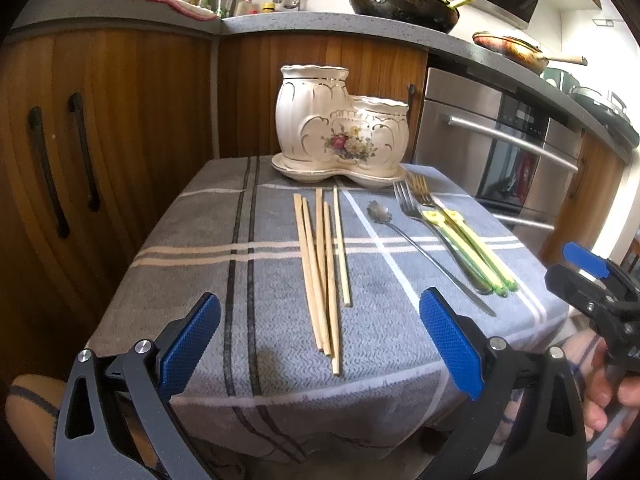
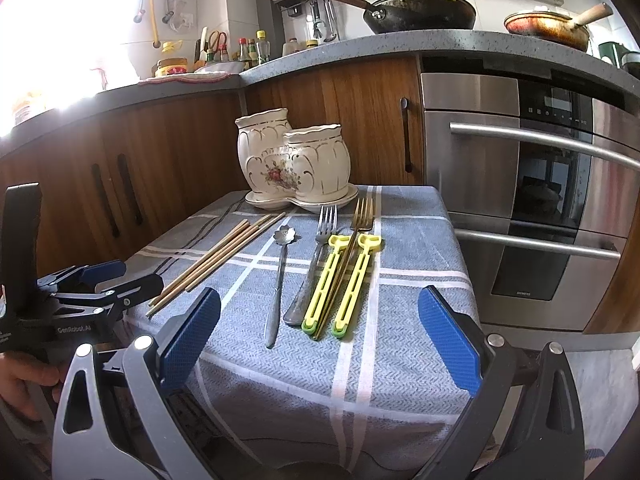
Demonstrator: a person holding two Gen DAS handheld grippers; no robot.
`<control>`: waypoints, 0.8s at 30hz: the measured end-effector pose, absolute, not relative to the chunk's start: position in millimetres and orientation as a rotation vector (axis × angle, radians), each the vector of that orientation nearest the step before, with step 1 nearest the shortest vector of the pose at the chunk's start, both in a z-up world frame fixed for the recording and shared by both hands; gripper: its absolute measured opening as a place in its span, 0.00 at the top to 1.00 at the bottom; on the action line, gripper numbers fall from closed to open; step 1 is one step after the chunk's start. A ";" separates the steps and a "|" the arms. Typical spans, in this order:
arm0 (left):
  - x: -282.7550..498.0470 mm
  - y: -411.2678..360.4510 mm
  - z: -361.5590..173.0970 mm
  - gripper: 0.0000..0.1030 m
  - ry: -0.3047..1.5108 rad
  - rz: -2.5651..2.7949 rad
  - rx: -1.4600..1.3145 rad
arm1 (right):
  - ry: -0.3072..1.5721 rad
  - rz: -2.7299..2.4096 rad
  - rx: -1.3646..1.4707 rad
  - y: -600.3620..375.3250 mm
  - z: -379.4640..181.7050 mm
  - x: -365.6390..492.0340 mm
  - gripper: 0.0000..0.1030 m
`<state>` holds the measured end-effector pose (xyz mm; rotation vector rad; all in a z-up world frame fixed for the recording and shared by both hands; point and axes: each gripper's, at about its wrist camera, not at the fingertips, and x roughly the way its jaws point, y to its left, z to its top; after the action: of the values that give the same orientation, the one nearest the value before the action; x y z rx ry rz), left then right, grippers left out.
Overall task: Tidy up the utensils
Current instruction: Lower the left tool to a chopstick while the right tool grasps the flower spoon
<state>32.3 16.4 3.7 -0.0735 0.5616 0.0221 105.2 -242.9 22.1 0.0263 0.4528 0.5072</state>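
A cream ceramic utensil holder point(image 1: 340, 124) with two cups and a flower print stands on its saucer at the far end of the table; it also shows in the right wrist view point(image 2: 294, 160). Several wooden chopsticks point(image 1: 322, 264) point(image 2: 216, 264) lie in front of it. To their right lie a flower-bowl spoon point(image 1: 416, 248) point(image 2: 278, 280), two forks point(image 1: 416, 200) point(image 2: 320, 248) and two yellow-green utensils point(image 1: 472, 252) point(image 2: 340, 280). My left gripper point(image 1: 320, 344) is open and empty above the near table edge. My right gripper point(image 2: 320, 344) is open and empty, near the table's front right.
The table is covered by a grey plaid cloth point(image 1: 240, 280). Wooden cabinets point(image 1: 100, 140) stand to the left and behind. A steel oven point(image 2: 540, 184) is to the right. Pans point(image 2: 424, 10) and bottles point(image 2: 252, 50) sit on the counter above.
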 end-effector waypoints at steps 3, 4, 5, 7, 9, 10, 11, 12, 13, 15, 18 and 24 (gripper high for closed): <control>34.6 16.2 6.7 0.04 0.554 0.021 -0.066 | 0.450 0.503 0.025 -244.0 24.1 105.7 0.05; 35.5 16.4 7.3 0.04 0.553 0.020 -0.064 | 0.451 0.502 0.024 -243.8 24.5 106.7 0.05; 36.0 16.6 7.3 0.04 0.552 0.019 -0.063 | 0.451 0.501 0.021 -243.5 24.9 107.1 0.05; 38.6 17.7 8.3 0.04 0.552 0.019 -0.061 | 0.453 0.499 0.014 -242.5 25.8 108.6 0.05; 42.7 20.5 9.3 0.04 0.564 0.011 -0.072 | 0.459 0.501 0.010 -242.2 27.4 110.8 0.05; 44.1 22.1 9.4 0.04 0.569 0.006 -0.080 | 0.461 0.499 0.007 -241.7 28.0 112.1 0.05; 48.4 25.5 10.2 0.04 0.582 0.002 -0.092 | 0.465 0.498 0.003 -241.4 28.8 113.7 0.05; 52.3 28.1 11.6 0.05 0.589 0.003 -0.093 | 0.479 0.498 0.001 -241.7 29.9 117.4 0.08; 55.6 30.2 12.8 0.06 0.593 0.009 -0.087 | 0.496 0.496 -0.001 -242.0 30.4 121.4 0.16; 65.0 35.9 15.6 0.12 0.609 0.017 -0.078 | 0.533 0.494 -0.001 -243.4 30.9 130.8 0.23; 86.6 47.3 17.7 0.34 0.674 0.003 -0.090 | 0.580 0.483 0.002 -246.3 30.7 144.4 0.33; 128.3 51.3 10.4 0.53 0.803 -0.067 -0.059 | 0.626 0.495 -0.009 -246.8 29.2 158.7 0.36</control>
<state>128.3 51.3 10.4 -0.0585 0.8033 -0.0665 158.7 -246.8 29.2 -0.0092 0.6256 0.4947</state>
